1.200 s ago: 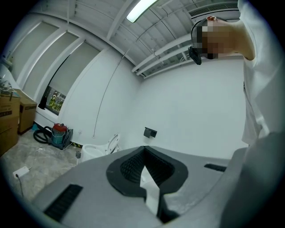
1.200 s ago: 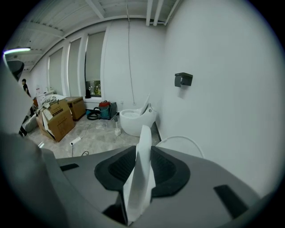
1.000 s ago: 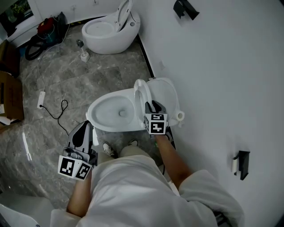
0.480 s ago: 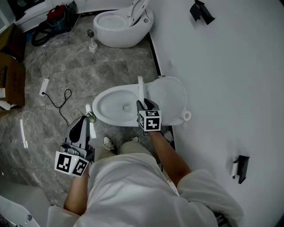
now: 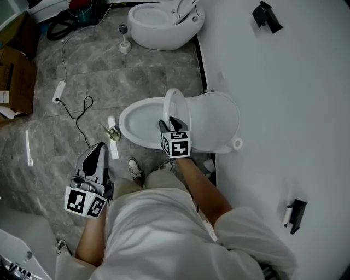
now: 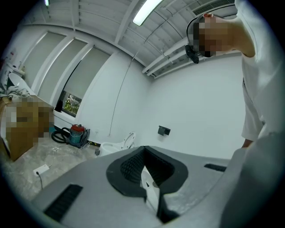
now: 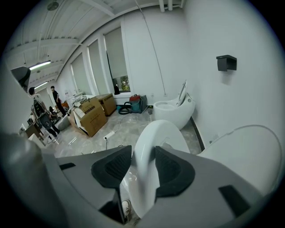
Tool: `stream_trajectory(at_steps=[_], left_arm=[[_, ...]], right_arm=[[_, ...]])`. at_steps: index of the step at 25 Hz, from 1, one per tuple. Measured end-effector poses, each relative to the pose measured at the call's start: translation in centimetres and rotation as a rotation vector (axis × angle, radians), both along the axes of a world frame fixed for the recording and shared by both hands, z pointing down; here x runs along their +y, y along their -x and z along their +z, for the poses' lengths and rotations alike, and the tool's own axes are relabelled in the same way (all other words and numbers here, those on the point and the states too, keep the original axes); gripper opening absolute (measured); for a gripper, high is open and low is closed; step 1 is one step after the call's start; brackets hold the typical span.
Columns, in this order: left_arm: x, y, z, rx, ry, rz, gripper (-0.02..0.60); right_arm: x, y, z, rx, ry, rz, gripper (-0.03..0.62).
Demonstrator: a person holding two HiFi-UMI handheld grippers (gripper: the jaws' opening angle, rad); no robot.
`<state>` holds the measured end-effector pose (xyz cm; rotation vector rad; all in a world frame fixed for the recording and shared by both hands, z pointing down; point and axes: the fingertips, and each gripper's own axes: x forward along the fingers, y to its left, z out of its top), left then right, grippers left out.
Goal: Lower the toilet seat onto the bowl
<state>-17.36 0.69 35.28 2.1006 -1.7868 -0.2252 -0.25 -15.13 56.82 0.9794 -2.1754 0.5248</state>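
Note:
A white toilet stands against the wall, its bowl open and its lid leaning back. The toilet seat stands roughly upright on edge between bowl and lid. My right gripper is shut on the seat's near rim. In the right gripper view the seat fills the gap between the two black pads of the right gripper; its jaws have just been opening a little around it. My left gripper hangs over the floor left of the bowl, shut and empty.
A second toilet stands further along the wall. A power strip with black cable, a cardboard box and a small object lie on the floor. Black fittings hang on the white wall. My shoe is beside the bowl.
The seat has swung away from the lid towards the bowl, and my right gripper has moved left with it. The left gripper has shifted only slightly.

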Motion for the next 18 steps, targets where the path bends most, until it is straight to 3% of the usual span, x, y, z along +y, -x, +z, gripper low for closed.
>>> stream_trajectory(at_steps=[18], left_arm=[[2.0, 2.5, 5.6, 0.023, 0.109, -0.077, 0.006]], right_arm=[[2.4, 8.4, 6.0, 0.014, 0.056, -0.182, 0.175]])
